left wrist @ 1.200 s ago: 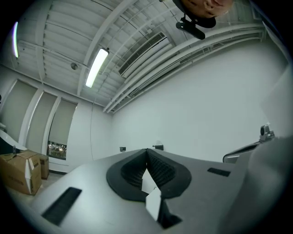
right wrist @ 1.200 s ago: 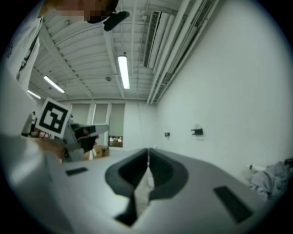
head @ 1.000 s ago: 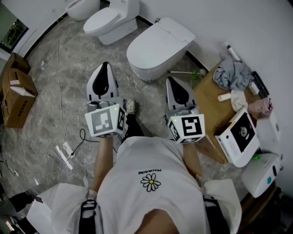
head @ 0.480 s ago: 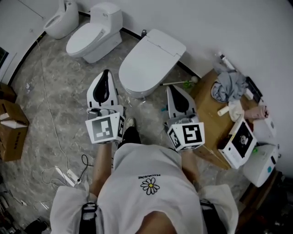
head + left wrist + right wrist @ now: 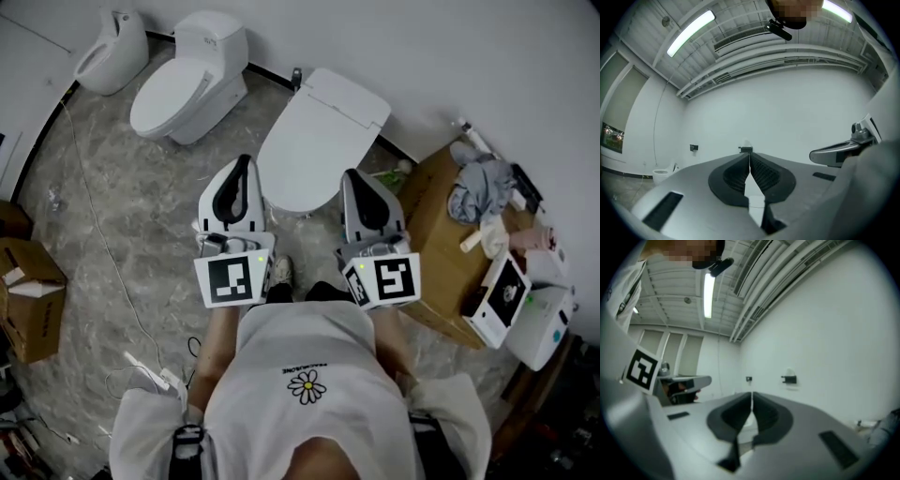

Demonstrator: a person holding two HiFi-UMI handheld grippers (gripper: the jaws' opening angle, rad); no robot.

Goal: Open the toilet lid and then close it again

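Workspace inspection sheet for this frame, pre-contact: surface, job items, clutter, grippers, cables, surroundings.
Surface: grey marbled floor.
Job's things: nearest toilet, lid down.
Clutter: cardboard boxes at left; wooden table at right carrying cloths and cartons.
Grippers: left gripper shut, empty; right gripper shut, empty; both flank the toilet's front, no contact seen.
Cables: white cable across the floor; power strip.
Surroundings: second toilet, third fixture, white wall.
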